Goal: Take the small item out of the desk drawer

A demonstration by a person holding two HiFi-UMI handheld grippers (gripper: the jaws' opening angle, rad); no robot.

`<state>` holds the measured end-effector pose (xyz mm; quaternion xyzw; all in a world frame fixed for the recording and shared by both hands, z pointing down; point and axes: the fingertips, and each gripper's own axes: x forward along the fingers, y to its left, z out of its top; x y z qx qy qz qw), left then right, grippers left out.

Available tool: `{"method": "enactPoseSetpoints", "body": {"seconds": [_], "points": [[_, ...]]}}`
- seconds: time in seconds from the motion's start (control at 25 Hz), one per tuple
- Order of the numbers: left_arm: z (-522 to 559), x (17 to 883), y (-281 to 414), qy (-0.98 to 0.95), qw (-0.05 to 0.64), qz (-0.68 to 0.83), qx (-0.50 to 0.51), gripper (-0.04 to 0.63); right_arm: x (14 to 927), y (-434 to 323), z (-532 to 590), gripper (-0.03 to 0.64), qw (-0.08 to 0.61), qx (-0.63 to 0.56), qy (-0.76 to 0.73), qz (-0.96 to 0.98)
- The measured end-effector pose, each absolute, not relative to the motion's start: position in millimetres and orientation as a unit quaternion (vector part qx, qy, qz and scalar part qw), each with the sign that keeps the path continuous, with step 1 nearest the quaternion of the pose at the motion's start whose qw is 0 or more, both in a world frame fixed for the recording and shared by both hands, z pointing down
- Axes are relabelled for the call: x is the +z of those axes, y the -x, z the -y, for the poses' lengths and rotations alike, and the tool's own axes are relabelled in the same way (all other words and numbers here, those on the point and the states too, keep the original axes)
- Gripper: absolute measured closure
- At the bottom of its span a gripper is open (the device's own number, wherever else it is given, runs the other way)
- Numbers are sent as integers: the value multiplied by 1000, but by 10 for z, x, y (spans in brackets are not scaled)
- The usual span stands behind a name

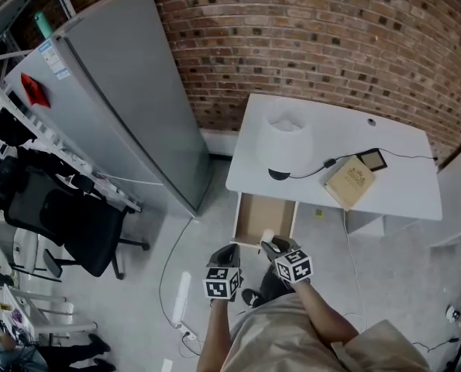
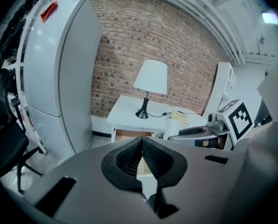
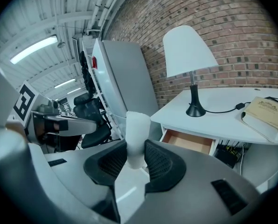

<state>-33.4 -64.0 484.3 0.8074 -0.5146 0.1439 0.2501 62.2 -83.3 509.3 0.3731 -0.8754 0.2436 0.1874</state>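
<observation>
Ribbed black pads (image 3: 160,164) of the right gripper (image 3: 135,158) clamp a small white cylinder (image 3: 138,132). It is matte, smooth and round-topped, and stands upright, out of the drawer (image 1: 261,211). The left gripper (image 2: 142,155) has its pads pressed together on nothing. Beyond, the open wooden drawer sits under a smooth white desk (image 1: 331,122) bearing a white-shaded lamp (image 1: 286,142).

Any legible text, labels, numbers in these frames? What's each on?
Nothing can be read as text.
Tan book cover: dark print, too blurred to read.
Fridge: blue-and-white labels, too small to read; red sticker, no lettering visible.
Cubes on left gripper and right gripper: black-and-white square markers, no letters.
</observation>
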Motion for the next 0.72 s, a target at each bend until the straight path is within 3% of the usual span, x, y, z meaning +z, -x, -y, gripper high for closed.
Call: {"method": "enactPoseSetpoints", "body": {"seconds": [0.72], "points": [[586, 4847, 307, -811, 249, 511, 139, 578, 5134, -577, 755, 477, 189, 243, -366, 878]]}}
